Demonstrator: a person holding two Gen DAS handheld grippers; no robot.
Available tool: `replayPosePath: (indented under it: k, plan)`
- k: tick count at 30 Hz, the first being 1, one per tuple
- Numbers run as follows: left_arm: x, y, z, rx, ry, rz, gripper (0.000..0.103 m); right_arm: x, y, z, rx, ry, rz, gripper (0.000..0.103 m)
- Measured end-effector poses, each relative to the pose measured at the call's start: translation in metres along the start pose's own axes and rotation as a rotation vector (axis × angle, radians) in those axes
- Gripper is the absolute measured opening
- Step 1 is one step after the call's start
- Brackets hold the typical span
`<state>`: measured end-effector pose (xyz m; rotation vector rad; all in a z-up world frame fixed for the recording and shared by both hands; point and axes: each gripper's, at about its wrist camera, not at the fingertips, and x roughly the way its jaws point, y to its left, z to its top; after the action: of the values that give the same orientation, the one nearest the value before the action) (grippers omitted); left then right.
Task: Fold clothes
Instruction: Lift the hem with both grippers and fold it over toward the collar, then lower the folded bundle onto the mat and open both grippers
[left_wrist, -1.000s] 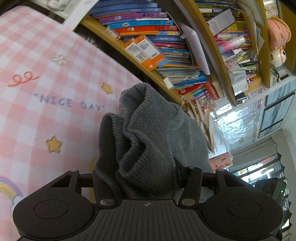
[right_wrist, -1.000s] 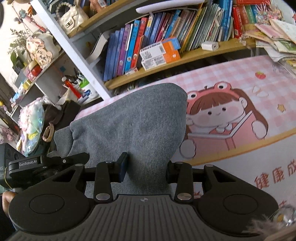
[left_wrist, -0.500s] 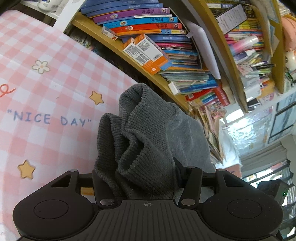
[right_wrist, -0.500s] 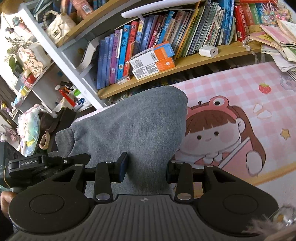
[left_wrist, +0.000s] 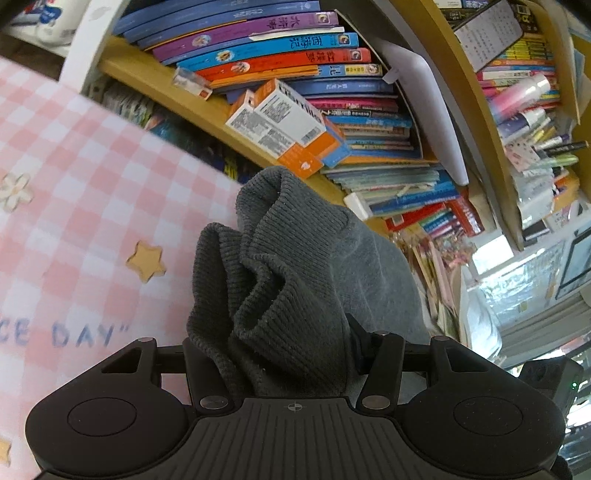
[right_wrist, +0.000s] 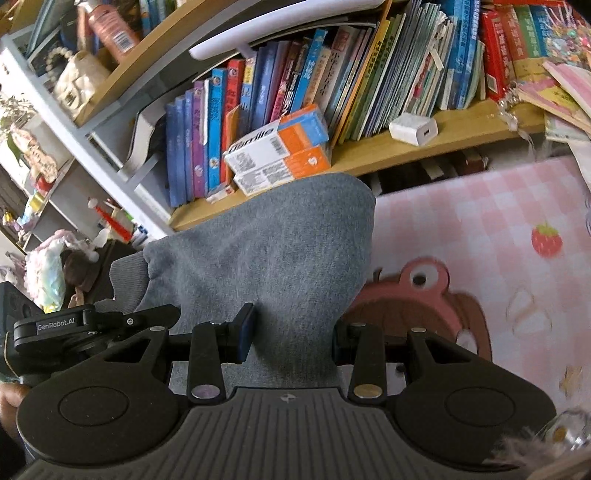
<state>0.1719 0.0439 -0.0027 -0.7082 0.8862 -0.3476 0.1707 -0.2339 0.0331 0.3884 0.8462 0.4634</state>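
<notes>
Garment: grey sweatshirt (left_wrist: 295, 280) lifted clear above the pink checked counter (left_wrist: 74, 192), bookshelf (right_wrist: 406, 147) beyond. My left claw (left_wrist: 291, 354) is clamped on the bunched ribbed cuff; my right claw (right_wrist: 291, 332) is pinched on smooth fabric, I judge so the cloth spans taut between both for folding.

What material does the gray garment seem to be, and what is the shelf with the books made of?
The gray garment, held by both tongs, looks like soft matte knit, probably cotton or a blend: its cuff shows clear ribs, and its body has a fine, slightly fuzzy surface. The shelf looks like light wood or wood laminate, smooth and yellowish; I cannot tell which.
</notes>
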Motion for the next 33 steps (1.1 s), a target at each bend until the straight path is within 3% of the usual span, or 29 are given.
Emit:
replayPosePath:
  k: [14, 24, 29, 33]
  plan:
    - [0.052, 0.005, 0.035, -0.016, -0.011, 0.019, 0.052, 0.05, -0.033, 0.043, -0.02, 0.018, 0.001, 0.036]
    - [0.079, 0.028, 0.035, -0.03, 0.015, 0.051, 0.055, 0.083, -0.052, 0.04, -0.021, 0.048, -0.007, 0.036]
    - [0.08, 0.031, 0.033, -0.018, -0.001, 0.052, 0.063, 0.087, -0.062, 0.036, 0.014, 0.038, 0.006, 0.042]
    - [0.073, 0.026, 0.032, 0.038, -0.041, 0.11, 0.074, 0.08, -0.061, 0.035, 0.01, 0.009, -0.028, 0.056]
